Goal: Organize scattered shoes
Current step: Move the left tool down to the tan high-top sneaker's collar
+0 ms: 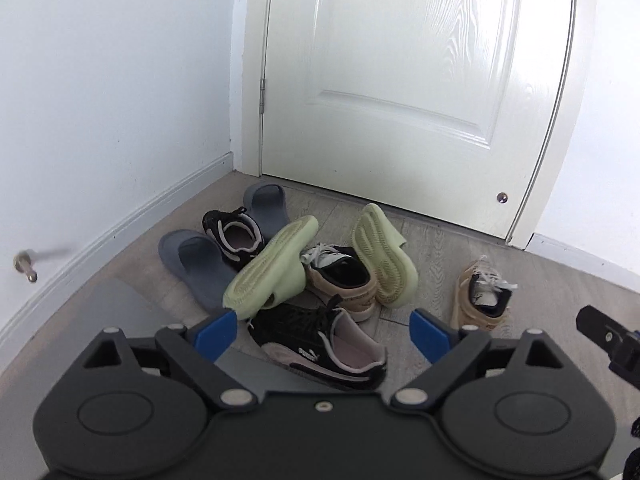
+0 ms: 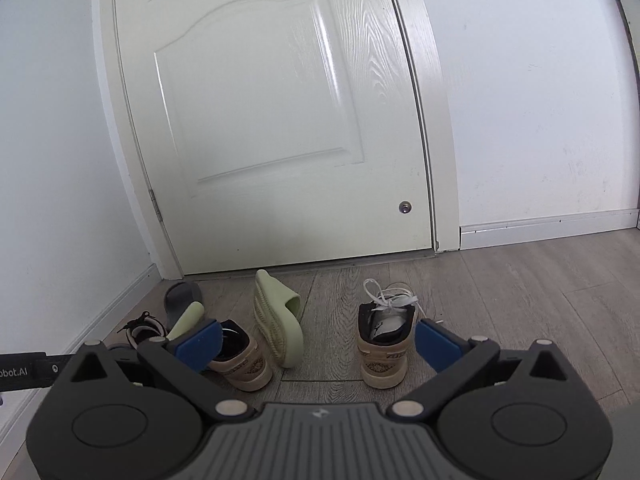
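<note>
Eight shoes lie scattered on the wood-look floor before the door. Two grey-blue slides sit toward the left wall: one nearer, one by the threshold, with a black sneaker upright between them. A pale green slide lies sole-up, propped across the heap; its mate stands on edge, sole showing, leaning against a tan sneaker. A second black sneaker with a white logo lies nearest, tipped sideways. The other tan sneaker stands upright apart, on the right, laces loose.
</note>
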Motion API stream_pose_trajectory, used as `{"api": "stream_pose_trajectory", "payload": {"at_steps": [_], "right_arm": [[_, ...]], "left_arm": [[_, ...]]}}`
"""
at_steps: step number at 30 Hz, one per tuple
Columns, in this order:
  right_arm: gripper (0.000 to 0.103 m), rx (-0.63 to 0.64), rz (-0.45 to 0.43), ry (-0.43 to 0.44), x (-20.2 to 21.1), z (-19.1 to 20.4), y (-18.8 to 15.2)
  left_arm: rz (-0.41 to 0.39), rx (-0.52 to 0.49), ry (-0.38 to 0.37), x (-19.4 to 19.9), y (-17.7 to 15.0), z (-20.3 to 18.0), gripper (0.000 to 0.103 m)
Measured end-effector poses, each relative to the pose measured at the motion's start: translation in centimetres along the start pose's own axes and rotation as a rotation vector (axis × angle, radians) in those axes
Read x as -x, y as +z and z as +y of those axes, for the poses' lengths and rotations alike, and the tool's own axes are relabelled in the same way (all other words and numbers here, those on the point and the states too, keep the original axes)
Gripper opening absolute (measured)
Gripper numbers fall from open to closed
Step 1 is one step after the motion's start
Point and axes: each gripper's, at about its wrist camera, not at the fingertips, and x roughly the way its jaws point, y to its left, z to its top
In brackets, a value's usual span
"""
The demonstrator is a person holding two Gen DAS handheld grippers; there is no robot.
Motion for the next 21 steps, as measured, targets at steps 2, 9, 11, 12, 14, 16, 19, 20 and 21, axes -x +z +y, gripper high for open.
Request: {"api": "stream_pose_trajectory", "payload": {"at_steps": [2,9,11,12,14,16,19,20,21], "right_arm": [[0.101,-0.013,-0.028,0.017,2.4,-0.9,0.8],[0.102,-0.05,-0.106,-0.044,6.8,-5.8,4.6],[0.102,-0.06,-0.109,-0.041,6.5,-6.8,4.3],[0.102,-0.062,-0.106,-0.051,6.1,-7.3,3.8],[0.102,-0.068,-0.104,-0.065,4.9,-8.3,2.7],[0.102,-0.085,-0.109,-0.076,3.3,-9.7,2.0],[0.102,-0.109,-0.12,-0.103,0.9,-11.5,1.1],[0.102,-0.115,-0.127,-0.119,0.1,-12.1,0.9],[0.102,-0.118,-0.143,-0.143,-1.0,-12.9,0.5]], "left_arm": [[0.024,0.056,-0.02,-0.2,0.9,-1.9,0.093],[0.064,-0.075,-0.002,-4.8,-0.4,-9.0,0.084],[0.112,-0.106,-0.003,-8.0,-1.4,-10.2,0.076],[0.142,-0.115,-0.021,-9.7,-1.7,-10.6,0.071],[0.179,-0.148,-0.034,-13.2,-2.1,-11.8,0.071],[0.191,-0.207,-0.019,-17.5,-2.2,-13.7,0.071],[0.245,-0.274,-0.017,-26.0,-1.8,-16.3,0.063],[0.27,-0.279,-0.017,-28.9,-1.6,-16.8,0.054],[0.3,-0.274,-0.015,-32.2,-1.3,-17.5,0.049]]}}
